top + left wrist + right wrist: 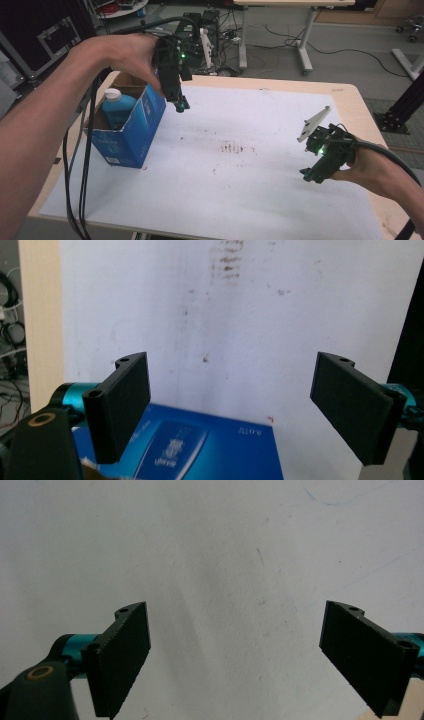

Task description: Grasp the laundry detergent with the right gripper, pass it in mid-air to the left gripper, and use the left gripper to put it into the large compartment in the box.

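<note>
A blue cardboard box stands open-topped near the left edge of the table, on the white sheet that covers most of the tabletop. Inside it a blue bottle with a white cap stands upright, cap uppermost, against the box's left side. The box's long axis runs roughly from the near left toward the far edge.

The left gripper hangs above the sheet just beside the box's right wall, at about rim height and pointing down; from it the box and bottle lie to the left and slightly below. In the left gripper view its jaws stand wide apart with nothing between them, and the printed blue box face shows low between them.

The right gripper is well apart, near the table's right edge, low over the sheet; its jaws are likewise spread wide and empty.

The left hand is clearly nearer, so any reach into the box would probably fall to it, moving left over the rim.
</note>
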Available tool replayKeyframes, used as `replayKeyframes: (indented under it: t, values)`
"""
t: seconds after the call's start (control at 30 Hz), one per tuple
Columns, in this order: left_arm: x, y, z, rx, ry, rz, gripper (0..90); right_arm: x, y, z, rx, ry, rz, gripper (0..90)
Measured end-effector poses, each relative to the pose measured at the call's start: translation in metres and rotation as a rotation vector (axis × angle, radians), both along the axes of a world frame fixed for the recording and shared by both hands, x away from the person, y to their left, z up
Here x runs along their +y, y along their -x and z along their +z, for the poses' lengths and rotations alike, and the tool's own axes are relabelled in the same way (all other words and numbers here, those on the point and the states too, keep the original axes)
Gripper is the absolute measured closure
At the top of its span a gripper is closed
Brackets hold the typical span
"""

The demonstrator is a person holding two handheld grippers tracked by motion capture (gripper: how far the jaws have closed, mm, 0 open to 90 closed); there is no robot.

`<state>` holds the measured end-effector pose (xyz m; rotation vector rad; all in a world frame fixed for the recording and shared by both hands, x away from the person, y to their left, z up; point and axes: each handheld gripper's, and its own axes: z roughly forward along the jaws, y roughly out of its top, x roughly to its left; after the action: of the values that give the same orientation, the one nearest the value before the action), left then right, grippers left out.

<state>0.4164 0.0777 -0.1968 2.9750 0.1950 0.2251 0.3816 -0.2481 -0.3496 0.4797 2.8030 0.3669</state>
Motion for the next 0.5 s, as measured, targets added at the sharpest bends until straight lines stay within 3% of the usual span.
replayKeyframes:
  t: [0.07, 0.37, 0.4, 0.5]
  values:
    - [-0.016, 0.0, -0.01, 0.007, -0.023, -0.029, 16.4, 0.0, 0.0, 0.0, 0.001, 0.003, -0.002, 12.4]
    - [-0.06, 0.004, -0.053, 0.023, -0.082, -0.08, 16.4, -0.002, -0.001, 0.0, 0.003, 0.006, -0.021, 12.4]
    - [-0.06, 0.004, -0.053, 0.023, -0.082, -0.08, 16.4, -0.002, -0.001, 0.0, 0.003, 0.006, -0.021, 12.4]
    - [-0.074, 0.004, -0.073, 0.065, -0.079, -0.092, 16.4, -0.001, -0.001, 0.001, 0.0, 0.019, -0.023, 12.4]
